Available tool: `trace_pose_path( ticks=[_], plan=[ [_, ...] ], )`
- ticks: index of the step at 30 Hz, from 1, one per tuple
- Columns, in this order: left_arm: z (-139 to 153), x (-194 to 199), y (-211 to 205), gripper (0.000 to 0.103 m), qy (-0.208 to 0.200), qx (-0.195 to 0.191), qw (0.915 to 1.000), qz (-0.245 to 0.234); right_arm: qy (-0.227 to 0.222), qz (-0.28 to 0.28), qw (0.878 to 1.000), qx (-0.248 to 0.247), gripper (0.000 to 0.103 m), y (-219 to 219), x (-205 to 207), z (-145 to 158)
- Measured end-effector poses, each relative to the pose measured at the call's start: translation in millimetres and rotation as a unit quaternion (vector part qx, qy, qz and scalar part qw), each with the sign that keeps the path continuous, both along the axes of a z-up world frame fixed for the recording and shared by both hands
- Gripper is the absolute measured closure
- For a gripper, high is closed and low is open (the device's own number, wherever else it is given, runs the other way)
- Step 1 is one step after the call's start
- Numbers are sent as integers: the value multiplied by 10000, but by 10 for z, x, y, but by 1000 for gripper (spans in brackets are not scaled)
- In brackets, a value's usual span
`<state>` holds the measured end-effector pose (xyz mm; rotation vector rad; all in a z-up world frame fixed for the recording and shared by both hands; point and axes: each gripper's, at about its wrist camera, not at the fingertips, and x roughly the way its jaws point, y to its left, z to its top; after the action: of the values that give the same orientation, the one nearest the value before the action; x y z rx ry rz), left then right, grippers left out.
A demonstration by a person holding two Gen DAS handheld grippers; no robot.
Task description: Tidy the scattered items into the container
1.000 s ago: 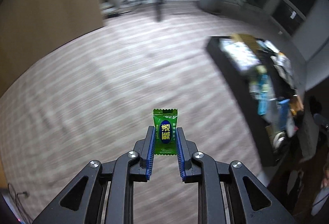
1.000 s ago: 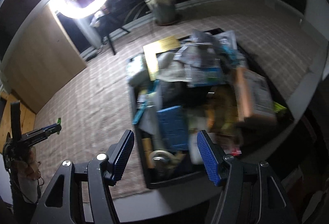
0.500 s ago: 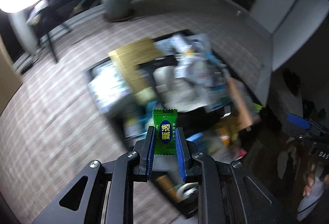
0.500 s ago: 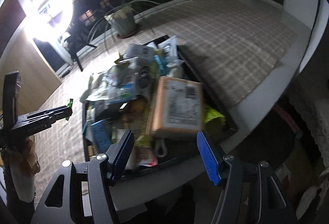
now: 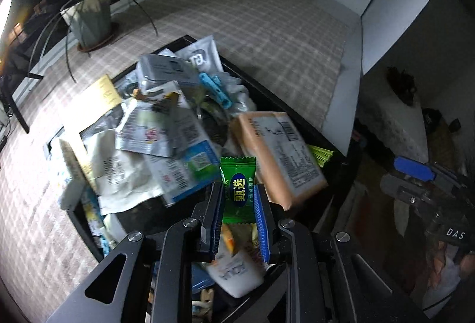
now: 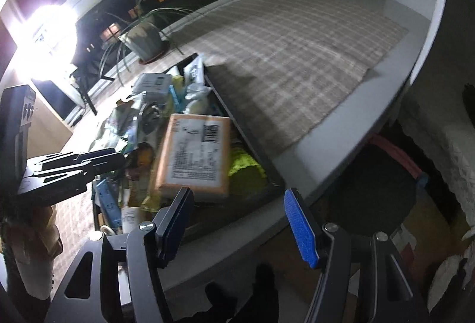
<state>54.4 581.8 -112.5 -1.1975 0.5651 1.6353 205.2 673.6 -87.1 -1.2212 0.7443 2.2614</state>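
1. Candy in a green wrapper sits between the two blue pads of my left gripper. The pads press on its sides, so the jaws are almost closed and they hold it (only the candy keeps them apart).
2. I see the candy hanging over the black container, near its 6 o'clock end.
3. The container is heaped full. An orange packet lies just at 2 o'clock from the candy, and a white bottle lies under the gripper at 6 o'clock.
4. A blue clip rests on the pile at 12 o'clock, and a potted plant stands on the checked mat at 10 o'clock.
5. My right gripper has its jaws about half open with nothing between them.
6. It hangs over the near edge of the table, with the container at 11 o'clock from it.
7. In the right view I see my left gripper from the side, at 9 o'clock, over the pile.
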Motion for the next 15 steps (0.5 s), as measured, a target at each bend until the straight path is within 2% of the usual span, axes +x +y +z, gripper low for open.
trace_pose_path(
  ticks=[3, 7, 15],
  plan=[
    [-13, 23, 19, 78, -12, -2, 10000, -19, 6, -80, 10000, -57, 43, 67, 55, -34],
    [-12, 41, -17, 69, 28, 12, 10000, 37, 17, -71, 9999, -83, 43, 70, 78, -51],
    [45, -125, -281, 68, 135, 29, 9993, 353, 28, 76, 9999, -97, 43, -37, -16, -40]
  ],
)
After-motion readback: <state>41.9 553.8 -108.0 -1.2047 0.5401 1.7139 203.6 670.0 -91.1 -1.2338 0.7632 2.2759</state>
